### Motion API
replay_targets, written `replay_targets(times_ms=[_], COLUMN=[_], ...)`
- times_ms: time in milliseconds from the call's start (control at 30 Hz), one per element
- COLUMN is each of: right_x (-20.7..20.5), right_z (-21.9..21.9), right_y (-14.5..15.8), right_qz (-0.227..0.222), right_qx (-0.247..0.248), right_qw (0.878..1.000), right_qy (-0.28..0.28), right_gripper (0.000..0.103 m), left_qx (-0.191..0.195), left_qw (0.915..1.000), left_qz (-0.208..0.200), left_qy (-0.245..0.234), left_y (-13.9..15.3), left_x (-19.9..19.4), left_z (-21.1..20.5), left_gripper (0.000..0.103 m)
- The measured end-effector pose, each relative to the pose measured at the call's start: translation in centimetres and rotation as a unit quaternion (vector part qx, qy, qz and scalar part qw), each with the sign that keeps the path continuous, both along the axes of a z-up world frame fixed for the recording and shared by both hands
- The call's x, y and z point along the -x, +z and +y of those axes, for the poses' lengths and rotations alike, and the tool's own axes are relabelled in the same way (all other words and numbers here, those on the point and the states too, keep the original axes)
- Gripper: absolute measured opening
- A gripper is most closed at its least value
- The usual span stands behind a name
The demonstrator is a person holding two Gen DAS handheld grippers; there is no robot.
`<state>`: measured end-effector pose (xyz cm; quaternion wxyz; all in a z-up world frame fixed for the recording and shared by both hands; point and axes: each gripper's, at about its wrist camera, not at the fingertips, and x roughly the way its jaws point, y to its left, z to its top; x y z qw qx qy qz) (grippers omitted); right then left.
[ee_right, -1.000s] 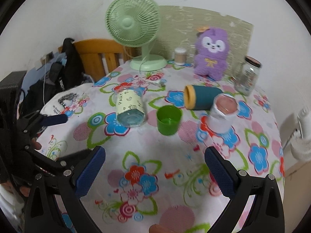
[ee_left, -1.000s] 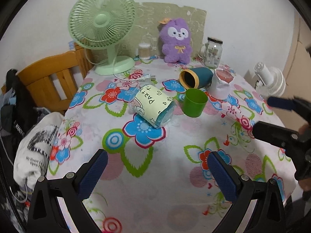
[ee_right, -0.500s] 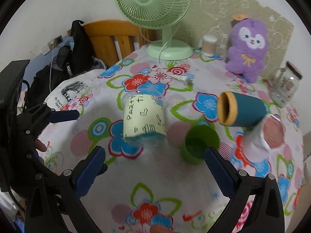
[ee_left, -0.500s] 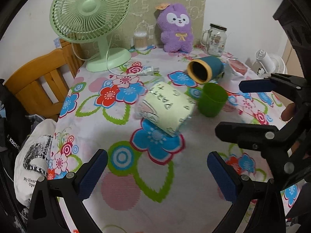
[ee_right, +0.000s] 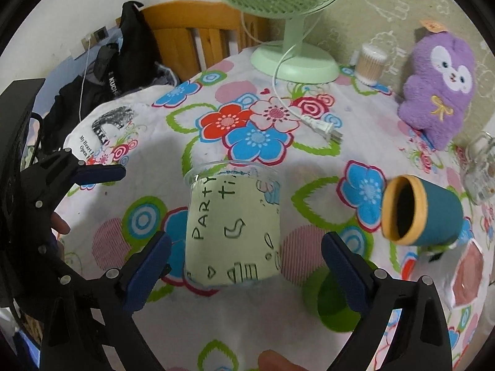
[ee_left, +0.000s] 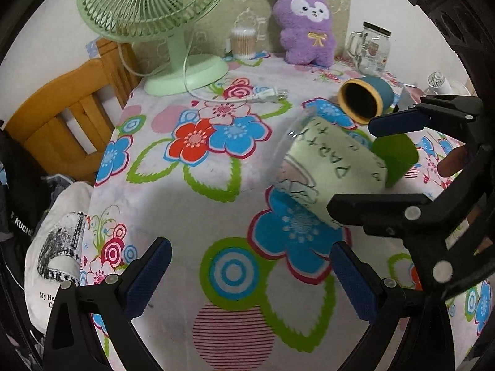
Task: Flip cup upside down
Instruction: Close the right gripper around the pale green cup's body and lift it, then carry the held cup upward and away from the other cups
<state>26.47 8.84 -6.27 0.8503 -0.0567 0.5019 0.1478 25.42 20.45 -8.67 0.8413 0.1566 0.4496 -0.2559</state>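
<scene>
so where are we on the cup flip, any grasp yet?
Done: nothing flipped. The clear cup with the PARTY sleeve lies on its side on the floral tablecloth. In hand: the right gripper is open with the cup's base end between its fingers, no contact visible; the left gripper is open and holds nothing. Left: close on the cup, lift, turn it mouth-down, set it down.

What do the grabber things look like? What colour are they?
Each hand-held gripper, left and right, is a black plastic frame with two angular arms dotted with round silver screws. The fingers end in dark blue ribbed rubber pads. No cables or sleeves show, just bare fingertips behind them.
</scene>
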Motion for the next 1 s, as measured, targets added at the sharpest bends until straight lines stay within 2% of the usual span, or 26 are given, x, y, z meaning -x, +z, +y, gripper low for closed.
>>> replay_targets(times_ms=[133,200,400,633,867,1000], right_x=[-0.9,-1.0,0.1,4.0,9.8,13.4], right_z=[0.3,0.3,0.2,-0.5,-1.4,-1.6], right_y=[-0.7,-0.9,0.1,2.3,2.9,2.2], right_qz=[0.009,0.013,-0.002,-0.018,-0.032,-0.025], right_qx=[0.002,-0.004,-0.017,-0.049,-0.066,-0.082], right_qw=[1.0,1.0,1.0,0.999,0.996,0.993], right_qy=[0.006,0.009,0.004,-0.01,-0.043,-0.084], right_gripper=[0.085,0.066,0.065,0.065,0.065,0.065], left_qx=[-0.003,-0.005,-0.001,0.011,0.015,0.008], left_qw=[0.9999,0.9998,0.9997,0.9999,0.9992,0.9985], left_qz=[0.011,0.015,0.019,0.007,-0.004,-0.002], left_qy=[0.01,0.014,0.015,-0.004,-0.037,-0.053], left_y=[-0.6,-0.8,-0.6,1.2,2.7,2.5], left_x=[-0.6,-0.7,-0.4,1.7,6.4,9.5], left_z=[0.4,0.5,0.6,-0.1,-1.1,-1.4], left_gripper=[0.103,0.103,0.103,0.103,0.103,0.103])
